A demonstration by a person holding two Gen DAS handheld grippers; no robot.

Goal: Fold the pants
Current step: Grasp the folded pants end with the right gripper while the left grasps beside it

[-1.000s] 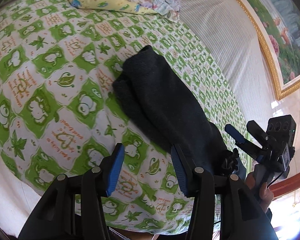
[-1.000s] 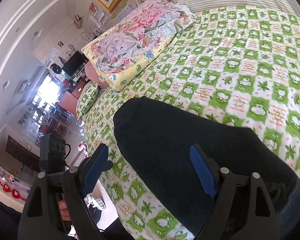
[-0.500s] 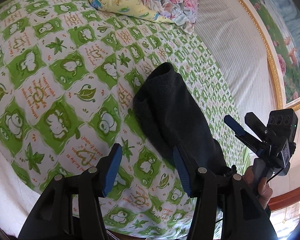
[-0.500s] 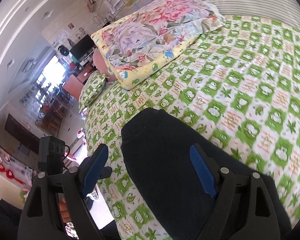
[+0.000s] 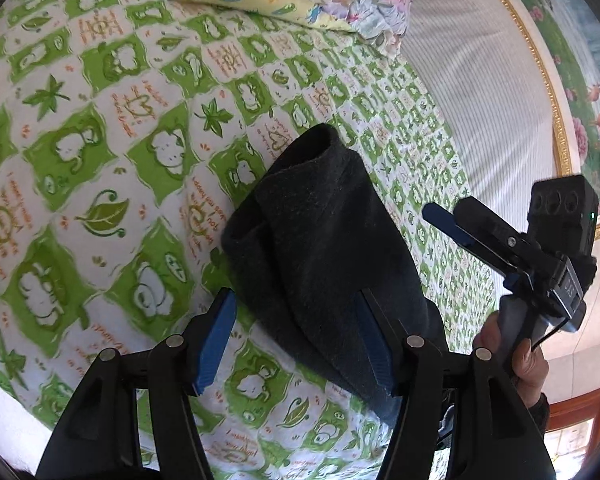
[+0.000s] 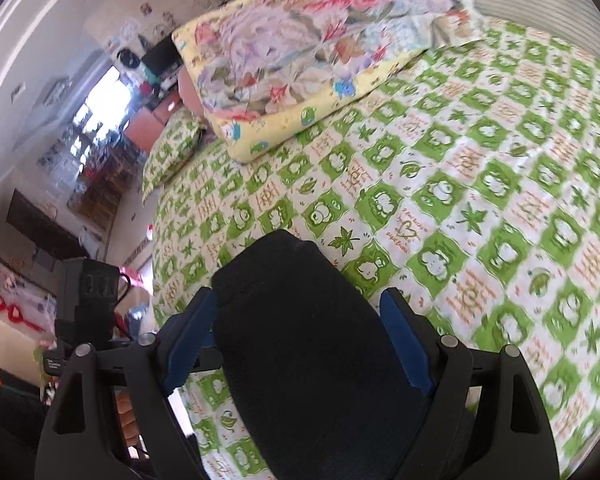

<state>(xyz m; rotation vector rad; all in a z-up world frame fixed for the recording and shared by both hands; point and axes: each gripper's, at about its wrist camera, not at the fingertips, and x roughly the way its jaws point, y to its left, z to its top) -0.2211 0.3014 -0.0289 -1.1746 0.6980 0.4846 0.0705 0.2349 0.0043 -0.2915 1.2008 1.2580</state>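
Observation:
Black pants (image 5: 324,248) lie folded into a long narrow strip on the green-and-white patterned bedspread (image 5: 100,152). My left gripper (image 5: 296,340) is open above the near end of the strip, its blue pads wide apart, holding nothing. My right gripper (image 6: 300,340) is open, its pads straddling the pants (image 6: 300,340) without closing on them. It also shows in the left wrist view (image 5: 460,232), held in a hand to the right of the pants.
A floral pillow on a yellow blanket (image 6: 300,52) lies at the head of the bed. A striped sheet (image 5: 480,100) covers the far side. A framed picture (image 5: 580,80) hangs on the wall. The bed edge (image 5: 4,408) drops off close by.
Both grippers have drawn back and tilted, so the pants sit lower and nearer between the pads. The pants lie in the same place on the bed.

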